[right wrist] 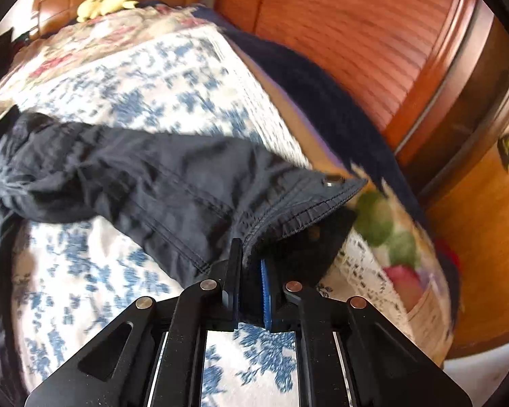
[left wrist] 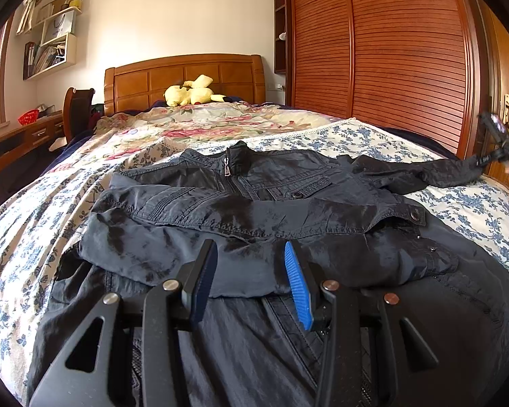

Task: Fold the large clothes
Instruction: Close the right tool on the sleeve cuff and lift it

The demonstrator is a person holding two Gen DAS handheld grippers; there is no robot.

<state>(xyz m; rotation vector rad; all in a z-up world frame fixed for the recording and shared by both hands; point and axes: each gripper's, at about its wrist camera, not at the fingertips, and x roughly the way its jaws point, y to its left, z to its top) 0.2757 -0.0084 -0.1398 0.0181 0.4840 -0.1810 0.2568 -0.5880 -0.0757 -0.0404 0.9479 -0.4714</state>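
Note:
A dark blue jacket (left wrist: 254,203) lies spread on the bed, zipped, collar toward the headboard. Its left sleeve is folded across the chest. My left gripper (left wrist: 251,254) hovers low over the jacket's lower front, jaws apart, with fabric lying under the gap and the pads not pressing on it. The other sleeve (left wrist: 451,169) stretches out to the right, where a hand holds the right gripper (left wrist: 502,146). In the right wrist view my right gripper (right wrist: 251,251) is shut on the sleeve's cuff (right wrist: 305,210), near its snap button (right wrist: 332,179).
The bed carries a blue-flowered sheet (left wrist: 356,139) and a rose-patterned quilt (left wrist: 203,122) behind it. A yellow plush toy (left wrist: 190,93) rests at the wooden headboard (left wrist: 186,74). A slatted wardrobe (left wrist: 390,51) stands close on the right, a desk (left wrist: 23,132) on the left.

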